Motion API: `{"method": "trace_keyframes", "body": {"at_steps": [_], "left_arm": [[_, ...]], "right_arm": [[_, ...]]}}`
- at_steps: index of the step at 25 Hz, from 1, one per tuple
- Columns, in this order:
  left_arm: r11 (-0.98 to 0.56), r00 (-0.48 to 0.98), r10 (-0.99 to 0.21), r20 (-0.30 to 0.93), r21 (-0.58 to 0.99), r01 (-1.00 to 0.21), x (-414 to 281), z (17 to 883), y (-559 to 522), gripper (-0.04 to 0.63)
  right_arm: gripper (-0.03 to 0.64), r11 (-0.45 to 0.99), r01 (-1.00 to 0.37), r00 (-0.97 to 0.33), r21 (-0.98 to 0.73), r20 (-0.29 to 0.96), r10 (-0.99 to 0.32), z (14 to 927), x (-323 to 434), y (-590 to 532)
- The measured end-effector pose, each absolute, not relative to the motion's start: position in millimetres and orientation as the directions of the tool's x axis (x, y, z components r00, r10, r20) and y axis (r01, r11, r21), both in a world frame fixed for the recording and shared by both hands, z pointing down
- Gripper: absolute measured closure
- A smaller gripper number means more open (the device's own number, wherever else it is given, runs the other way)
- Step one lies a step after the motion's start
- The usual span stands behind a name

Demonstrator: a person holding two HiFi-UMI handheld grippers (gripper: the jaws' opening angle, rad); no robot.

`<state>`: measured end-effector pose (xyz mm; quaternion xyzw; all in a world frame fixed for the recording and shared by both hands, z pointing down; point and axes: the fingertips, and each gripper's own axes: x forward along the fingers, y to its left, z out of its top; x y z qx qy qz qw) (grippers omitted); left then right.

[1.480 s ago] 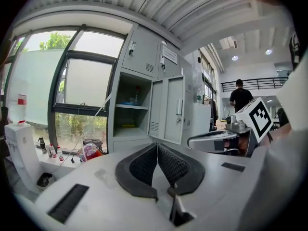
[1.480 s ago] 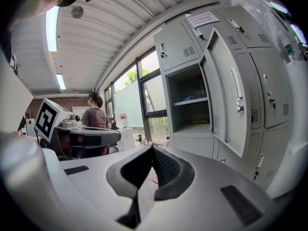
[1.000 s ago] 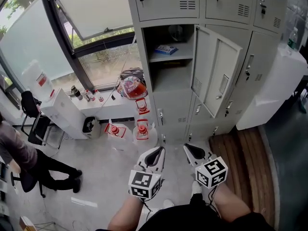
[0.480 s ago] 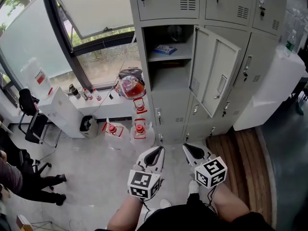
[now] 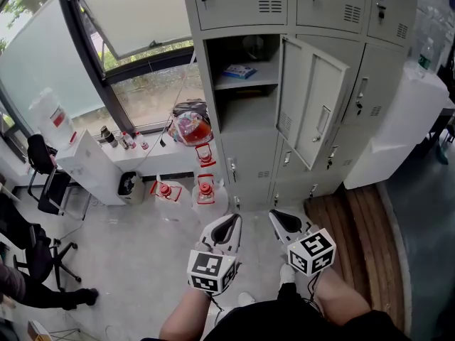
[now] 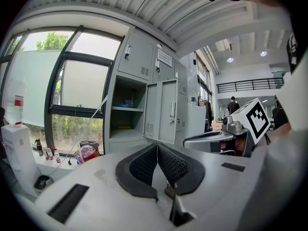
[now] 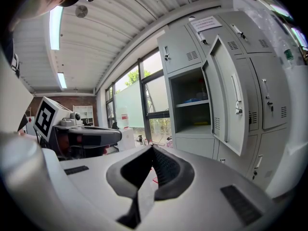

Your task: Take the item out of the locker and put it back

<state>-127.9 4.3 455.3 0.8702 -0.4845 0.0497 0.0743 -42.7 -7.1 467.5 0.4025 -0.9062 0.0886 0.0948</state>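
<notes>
Grippers have barely budged since a sec ago. What shifted is the bystander (image 5: 44,293) at the head view's lower left, now mostly out of frame, & the locker (image 5: 249,116) sits a touch further left. Both sets of jaws are closed on nothing: left gripper (image 5: 226,227) pads meet tip to tip in its own view, right gripper (image 5: 286,222) same. They're held side by side, near each other, low in front of the person's body, pointing roughly level w/ a slight dip toward the locker. Forearms are tucked in, prob. a ready pose, since no reach is under way. The door (image 5: 313,109) stands swung out to the right, so the compartment's accessible. The blue item (image 5: 238,71) lies on the upper shelf (image 5: 250,84) inside (a yellowish thing (image 7: 202,123) sits on the compartment floor below, too small to ID). It's untouched, well apart from both grippers.
</notes>
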Motion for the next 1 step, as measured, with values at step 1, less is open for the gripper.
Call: {"method": "trace_keyframes", "body": {"at_steps": [1], "left_arm": [[-0.519,0.525,-0.836,0.158,0.08,-0.851,-127.4,454.1,4.6,0.575]], "right_arm": [[0.566,0.661,-0.746,-0.658,-0.083,0.243,-0.713,466.8,-41.9,-6.8]]}}
